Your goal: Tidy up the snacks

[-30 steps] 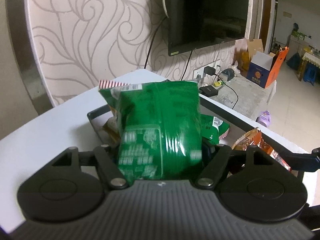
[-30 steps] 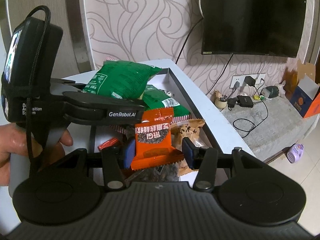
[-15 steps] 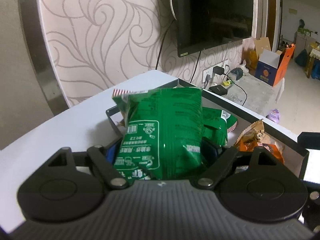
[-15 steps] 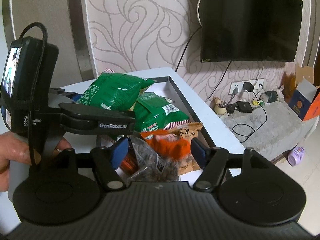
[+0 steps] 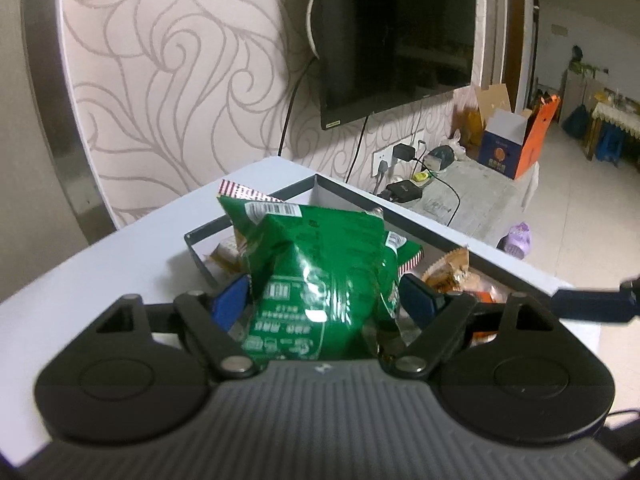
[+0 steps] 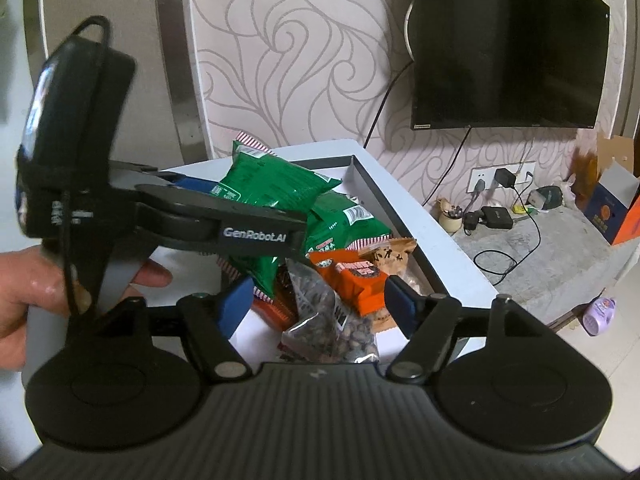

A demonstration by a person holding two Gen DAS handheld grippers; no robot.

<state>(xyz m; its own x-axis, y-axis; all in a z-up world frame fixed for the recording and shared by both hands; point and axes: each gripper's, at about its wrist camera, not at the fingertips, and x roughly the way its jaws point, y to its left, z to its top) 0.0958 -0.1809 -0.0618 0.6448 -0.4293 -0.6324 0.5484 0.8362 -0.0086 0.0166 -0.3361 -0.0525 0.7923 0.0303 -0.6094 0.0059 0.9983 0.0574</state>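
Note:
A green snack bag [image 5: 320, 280] lies between the fingers of my left gripper [image 5: 324, 304], whose jaws stand apart with gaps beside the bag. It also shows in the right wrist view [image 6: 268, 188], resting on another green bag [image 6: 344, 224] in the dark-rimmed tray [image 6: 384, 188]. My right gripper [image 6: 320, 304] is open and empty above the tray's near end. Below it lie an orange packet [image 6: 352, 280], a clear bag of dark seeds [image 6: 328, 328] and a tan packet [image 6: 392, 252].
The tray [image 5: 420, 232] sits on a white table [image 5: 100, 264] near its far right edge. A patterned wall and a black TV [image 6: 508, 48] stand behind. A low ledge with chargers and cables [image 6: 504, 220] lies to the right, below the table.
My left gripper has opened and let the green bag settle onto the pile in the tray. My right gripper let go of the orange packet, which now lies in the tray, and drew back.

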